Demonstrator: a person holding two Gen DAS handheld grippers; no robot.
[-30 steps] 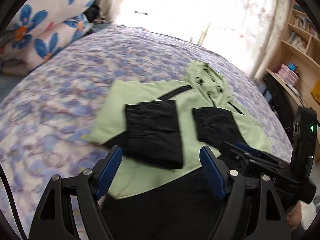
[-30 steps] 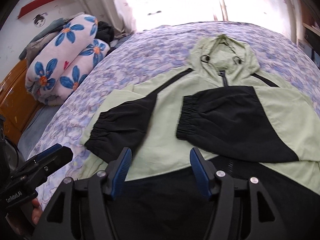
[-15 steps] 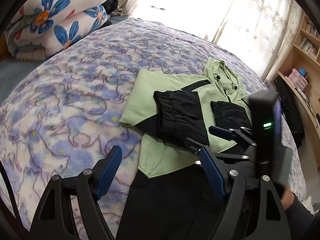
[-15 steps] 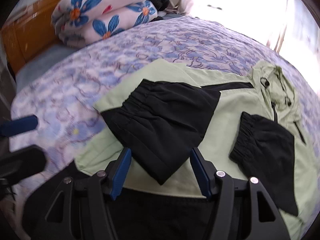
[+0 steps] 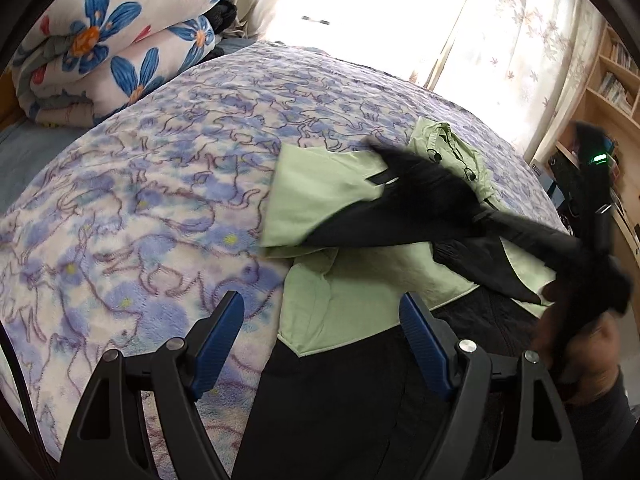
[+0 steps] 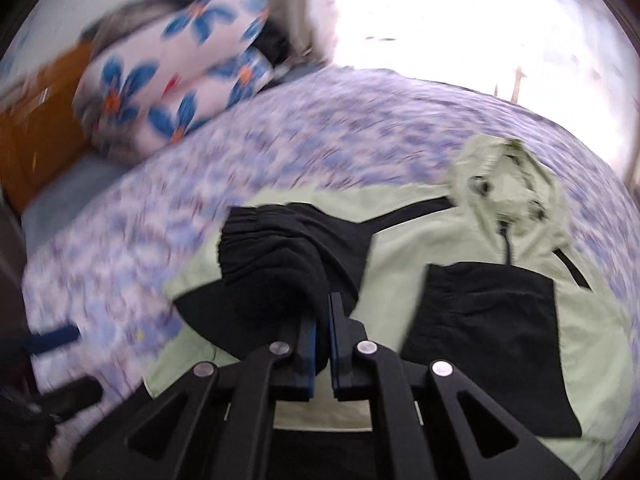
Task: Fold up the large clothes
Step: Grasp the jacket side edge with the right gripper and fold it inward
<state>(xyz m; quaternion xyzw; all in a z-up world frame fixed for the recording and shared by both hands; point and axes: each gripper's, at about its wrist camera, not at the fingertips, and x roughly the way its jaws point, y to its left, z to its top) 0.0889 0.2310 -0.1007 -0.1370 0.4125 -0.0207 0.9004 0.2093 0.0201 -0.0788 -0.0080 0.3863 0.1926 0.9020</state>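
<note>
A light green and black hooded jacket (image 5: 320,184) lies face up on the bed, its black hem nearest me. My right gripper (image 6: 323,320) is shut on the black left sleeve (image 6: 280,248), bunched at the pads and lifted off the chest; in the left wrist view that sleeve (image 5: 432,200) stretches up toward the right. The other black sleeve (image 6: 488,320) lies folded across the chest below the hood (image 6: 508,176). My left gripper (image 5: 320,308) stands open above the jacket's lower left edge with nothing between its fingers.
A purple patterned bedspread (image 5: 140,200) covers the bed. A rolled blanket with blue flowers (image 5: 108,40) sits at the far left corner, beside a wooden headboard (image 6: 36,120). Wooden bookshelves (image 5: 612,80) stand to the right, next to a bright curtained window.
My right gripper has shut on the left sleeve and raised it off the jacket, pulling it toward the right. The left gripper has stayed open and has barely moved.
</note>
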